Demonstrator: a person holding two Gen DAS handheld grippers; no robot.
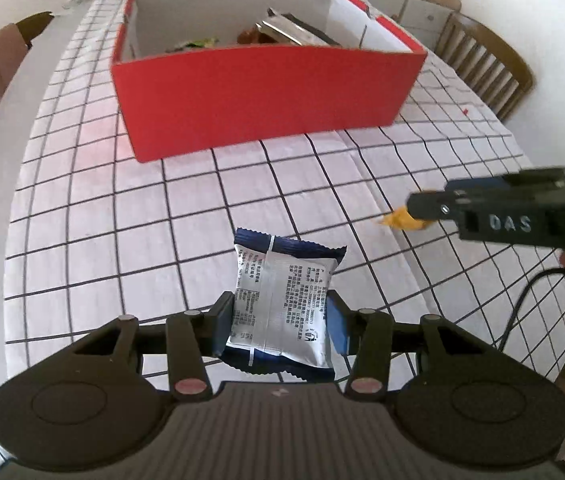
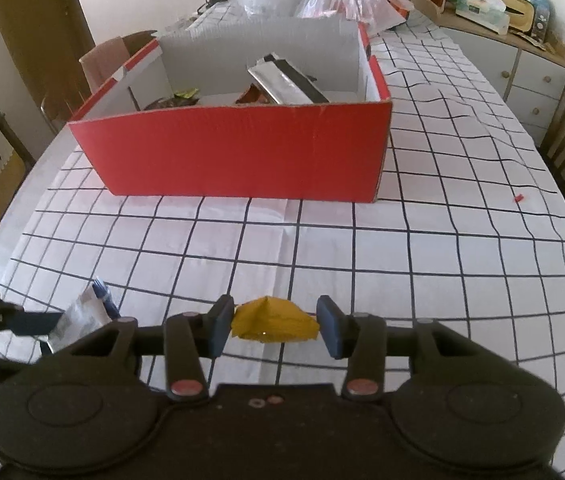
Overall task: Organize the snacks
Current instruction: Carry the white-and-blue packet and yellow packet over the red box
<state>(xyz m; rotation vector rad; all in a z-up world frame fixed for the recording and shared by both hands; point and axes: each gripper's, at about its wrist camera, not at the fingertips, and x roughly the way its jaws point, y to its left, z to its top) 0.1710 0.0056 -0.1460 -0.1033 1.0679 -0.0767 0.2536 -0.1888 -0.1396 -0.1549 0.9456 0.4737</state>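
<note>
Left tongs pinch a blue-white packet, right tongs a yellow snack; both need carrying over the red box ahead, then releasing.

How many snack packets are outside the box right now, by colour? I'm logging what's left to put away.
Blue and silver foil snack packet, in the left gripper: 1
Small yellow wrapped snack, in the right gripper: 1
Total: 2, both short of the red cardboard box.
</note>
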